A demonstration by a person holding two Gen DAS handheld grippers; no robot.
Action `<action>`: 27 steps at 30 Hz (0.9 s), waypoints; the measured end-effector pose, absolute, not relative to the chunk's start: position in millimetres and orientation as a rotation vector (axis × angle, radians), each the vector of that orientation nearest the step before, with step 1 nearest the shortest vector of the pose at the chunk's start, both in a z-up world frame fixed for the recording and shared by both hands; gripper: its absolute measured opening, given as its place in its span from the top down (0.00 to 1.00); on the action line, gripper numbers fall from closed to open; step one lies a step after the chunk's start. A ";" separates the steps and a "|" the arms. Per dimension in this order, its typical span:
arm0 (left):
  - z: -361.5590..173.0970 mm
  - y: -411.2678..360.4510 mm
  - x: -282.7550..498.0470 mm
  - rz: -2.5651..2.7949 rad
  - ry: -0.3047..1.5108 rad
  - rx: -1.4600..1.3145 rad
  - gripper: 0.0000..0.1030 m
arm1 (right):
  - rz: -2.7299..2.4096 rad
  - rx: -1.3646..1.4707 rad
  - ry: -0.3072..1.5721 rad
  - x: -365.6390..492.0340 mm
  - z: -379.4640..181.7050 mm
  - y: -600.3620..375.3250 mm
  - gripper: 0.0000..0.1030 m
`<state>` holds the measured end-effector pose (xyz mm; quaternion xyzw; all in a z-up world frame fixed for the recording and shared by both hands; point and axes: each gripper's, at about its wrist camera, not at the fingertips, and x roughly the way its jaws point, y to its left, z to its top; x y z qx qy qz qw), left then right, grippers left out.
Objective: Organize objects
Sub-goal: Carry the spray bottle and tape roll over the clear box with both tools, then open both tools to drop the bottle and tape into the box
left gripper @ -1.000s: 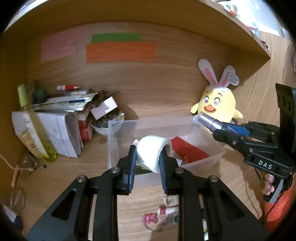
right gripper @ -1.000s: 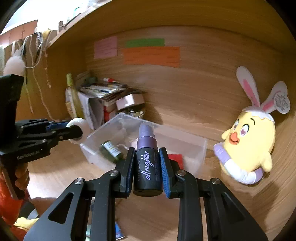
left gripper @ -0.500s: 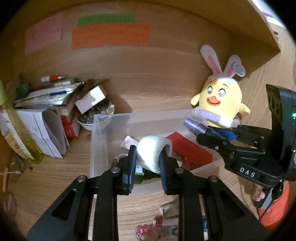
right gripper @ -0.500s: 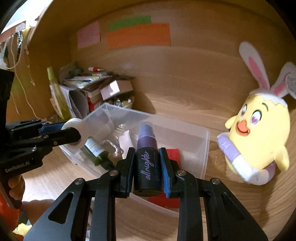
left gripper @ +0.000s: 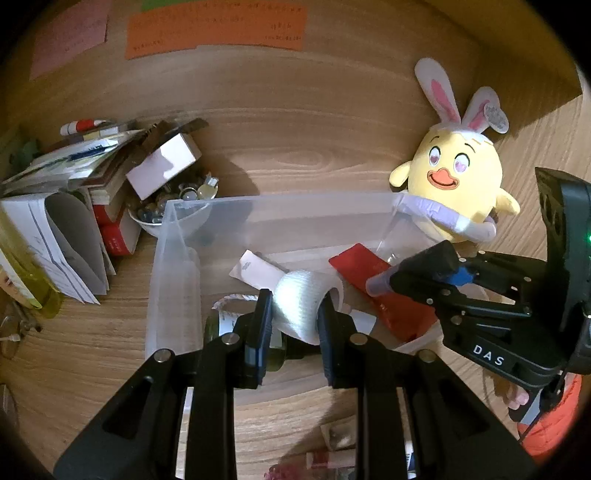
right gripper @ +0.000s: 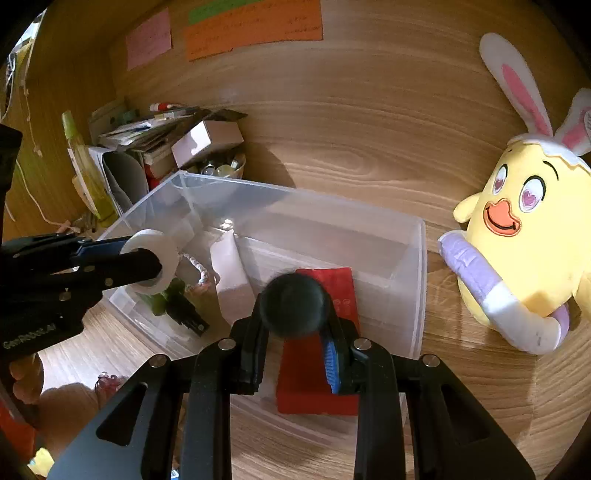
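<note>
Two claws over clear bin (left gripper: 177, 266): my left gripper (left gripper: 293, 314) clamps white gauze roll (left gripper: 299, 306); right gripper (right gripper: 295, 328) clamps dark spray bottle (right gripper: 293, 308).

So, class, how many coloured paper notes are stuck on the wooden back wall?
3: a pink paper note leftmost, a green paper note at the top edge, a wide orange paper note below it. Others may lie outside the frame.
</note>
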<state>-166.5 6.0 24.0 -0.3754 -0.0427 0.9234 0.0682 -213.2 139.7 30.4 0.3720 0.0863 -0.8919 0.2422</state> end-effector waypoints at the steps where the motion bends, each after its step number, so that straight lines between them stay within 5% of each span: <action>1: 22.8 6.6 -167.0 2.779 -0.127 -1.136 0.78 | -2.436 1.019 0.239 -213.2 29.8 139.3 0.77; 9: 19.6 12.0 -168.8 2.781 -0.109 -1.162 0.73 | -2.427 1.045 0.261 -212.8 26.5 137.4 0.76; 11: 20.5 12.5 -168.1 2.789 -0.112 -1.161 0.61 | -2.428 1.049 0.251 -213.3 27.3 139.2 0.58; 14: 24.3 13.7 -164.8 2.816 -0.089 -1.139 0.59 | -2.453 1.020 0.235 -211.1 31.9 142.7 0.39; 21: 42.9 12.6 -146.2 2.856 -0.079 -1.056 0.37 | -2.497 0.957 0.233 -201.9 48.0 145.5 0.22; 27: 64.5 9.9 -120.6 2.902 -0.054 -0.961 0.21 | -2.513 0.894 0.239 -185.7 65.0 148.2 0.21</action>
